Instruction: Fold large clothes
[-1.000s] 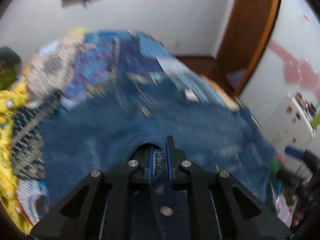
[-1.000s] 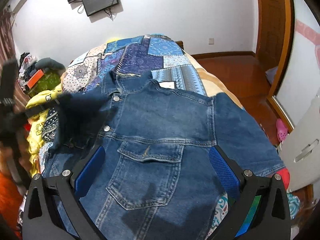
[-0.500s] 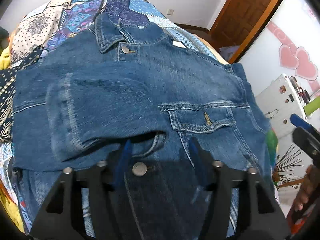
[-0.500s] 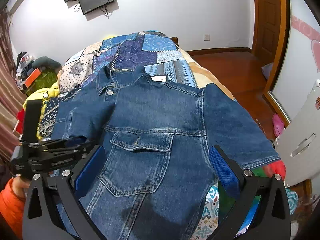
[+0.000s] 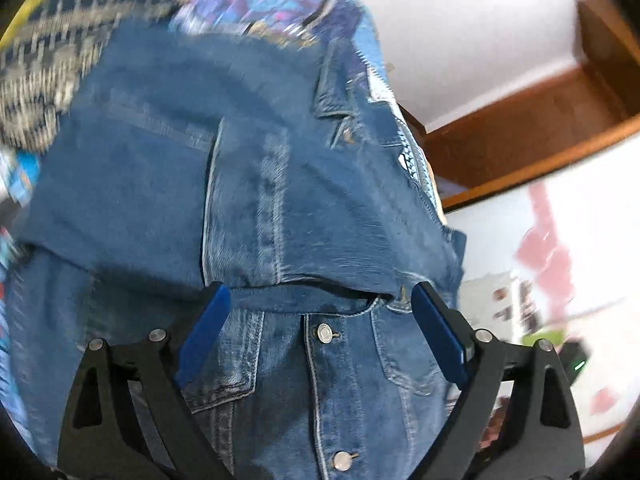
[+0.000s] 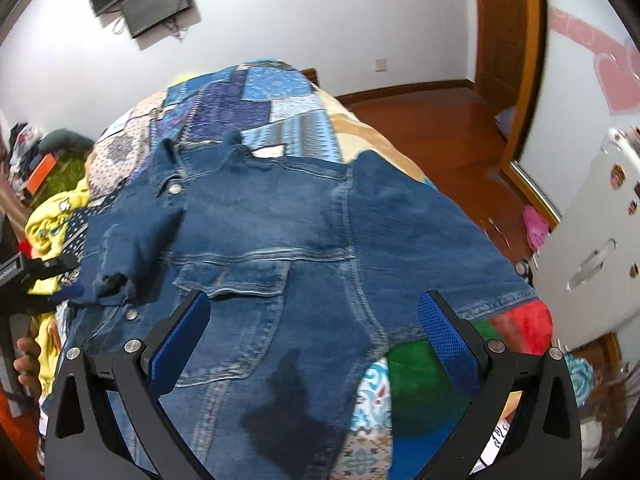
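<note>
On the bed (image 6: 280, 80), denim jacket (image 6: 280, 220) lies flat; my left gripper (image 5: 320, 308), jaws just opened, has released the folded sleeve (image 5: 160, 184); my right gripper (image 6: 312, 320) hovers wide, empty.

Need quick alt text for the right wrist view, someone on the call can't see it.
A denim jacket lies front-up on a patchwork quilt, one sleeve folded across its chest, the other sleeve spread out. The right tongs hover open above its lower front, holding nothing.
</note>
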A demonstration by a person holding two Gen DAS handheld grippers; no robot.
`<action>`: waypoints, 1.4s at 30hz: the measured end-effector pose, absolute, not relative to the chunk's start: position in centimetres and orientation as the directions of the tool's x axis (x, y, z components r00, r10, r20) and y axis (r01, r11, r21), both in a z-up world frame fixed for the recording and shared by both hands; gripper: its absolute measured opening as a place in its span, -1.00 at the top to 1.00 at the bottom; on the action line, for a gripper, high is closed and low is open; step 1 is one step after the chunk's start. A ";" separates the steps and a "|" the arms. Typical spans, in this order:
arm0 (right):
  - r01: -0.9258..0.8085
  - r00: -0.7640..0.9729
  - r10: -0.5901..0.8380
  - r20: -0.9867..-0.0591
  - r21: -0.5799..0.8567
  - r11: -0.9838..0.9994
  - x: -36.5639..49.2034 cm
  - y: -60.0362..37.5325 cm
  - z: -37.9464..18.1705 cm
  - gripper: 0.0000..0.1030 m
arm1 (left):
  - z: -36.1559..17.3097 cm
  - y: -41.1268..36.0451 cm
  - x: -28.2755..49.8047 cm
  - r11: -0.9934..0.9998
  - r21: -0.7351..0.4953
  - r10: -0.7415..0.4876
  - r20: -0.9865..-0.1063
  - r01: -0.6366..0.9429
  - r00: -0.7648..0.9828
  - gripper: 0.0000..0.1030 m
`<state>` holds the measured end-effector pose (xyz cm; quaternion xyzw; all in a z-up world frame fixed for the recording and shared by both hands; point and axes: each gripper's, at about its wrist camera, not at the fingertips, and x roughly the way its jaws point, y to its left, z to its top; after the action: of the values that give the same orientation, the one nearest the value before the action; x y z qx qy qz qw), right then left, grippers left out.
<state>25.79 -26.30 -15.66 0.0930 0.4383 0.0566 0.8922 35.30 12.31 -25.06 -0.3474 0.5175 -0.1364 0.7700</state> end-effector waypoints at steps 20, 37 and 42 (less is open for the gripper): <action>0.150 0.531 0.104 -0.841 0.214 0.965 25.7 -33.2 -19.8 -1.00 | -23.4 10.4 39.6 0.824 -0.555 -0.425 -0.740 -0.115 0.521 0.63; 0.264 0.502 0.210 -0.839 0.380 0.886 25.2 -39.0 -22.3 -1.00 | -22.4 -10.9 39.3 0.873 -0.324 -0.452 -0.818 0.365 0.356 0.65; 0.291 0.505 0.310 -0.805 0.497 0.818 25.6 -40.8 -23.5 -1.00 | -24.6 -12.4 38.2 0.873 -0.293 -0.419 -0.860 0.391 0.292 0.46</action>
<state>25.56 -40.84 -23.46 0.3020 0.4975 0.0061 0.8132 38.24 -12.44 -24.56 -0.0130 0.5389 -0.2521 0.8037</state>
